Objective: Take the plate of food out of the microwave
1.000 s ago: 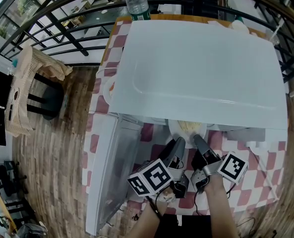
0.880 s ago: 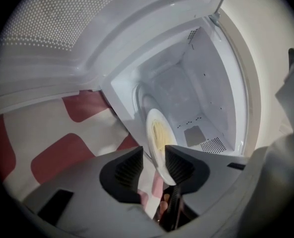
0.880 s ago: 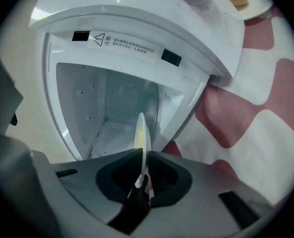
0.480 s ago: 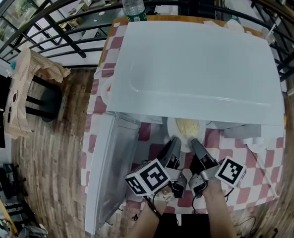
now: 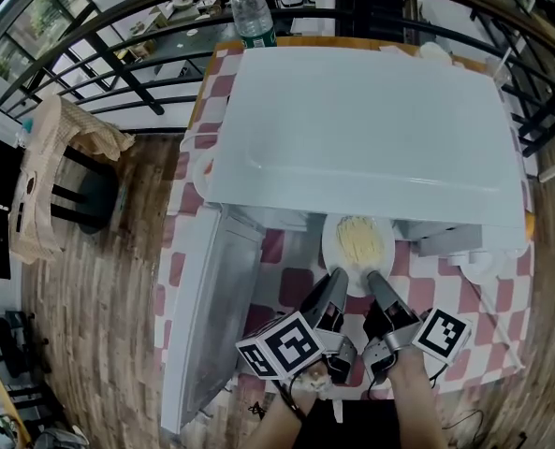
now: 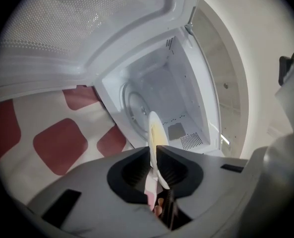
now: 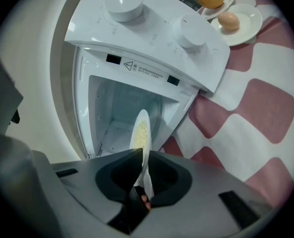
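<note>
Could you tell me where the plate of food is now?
Head view, lower centre: the plate is at the open front of the microwave, its near rim clamped by the left gripper and right gripper.

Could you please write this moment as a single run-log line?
left gripper: jaws just closed, on plate rim | right gripper: shut on plate rim | plate: at microwave mouth | door: open
</note>
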Demonstrator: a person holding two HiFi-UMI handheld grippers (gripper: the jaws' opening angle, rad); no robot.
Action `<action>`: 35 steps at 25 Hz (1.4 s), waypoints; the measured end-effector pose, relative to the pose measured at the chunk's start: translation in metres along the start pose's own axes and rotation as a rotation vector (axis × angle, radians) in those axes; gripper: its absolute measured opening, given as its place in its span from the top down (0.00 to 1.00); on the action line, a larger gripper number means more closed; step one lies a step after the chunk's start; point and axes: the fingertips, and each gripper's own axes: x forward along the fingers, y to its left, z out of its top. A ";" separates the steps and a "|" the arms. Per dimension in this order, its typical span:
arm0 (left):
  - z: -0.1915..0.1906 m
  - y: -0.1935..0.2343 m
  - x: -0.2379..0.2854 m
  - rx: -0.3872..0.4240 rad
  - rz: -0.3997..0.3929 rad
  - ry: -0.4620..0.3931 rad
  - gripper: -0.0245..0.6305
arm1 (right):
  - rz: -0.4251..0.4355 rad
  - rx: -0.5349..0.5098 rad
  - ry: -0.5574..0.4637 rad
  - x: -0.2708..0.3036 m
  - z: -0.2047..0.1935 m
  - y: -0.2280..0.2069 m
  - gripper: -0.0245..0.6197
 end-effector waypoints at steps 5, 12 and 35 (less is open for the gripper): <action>-0.005 -0.006 -0.011 -0.009 -0.007 -0.005 0.89 | -0.009 -0.005 -0.001 -0.012 -0.006 0.004 0.89; -0.010 -0.017 -0.028 -0.008 -0.022 -0.011 0.89 | -0.026 0.008 0.001 -0.029 -0.014 0.012 0.89; -0.025 -0.046 -0.061 0.001 -0.041 -0.059 0.89 | -0.033 0.026 0.013 -0.067 -0.024 0.031 0.90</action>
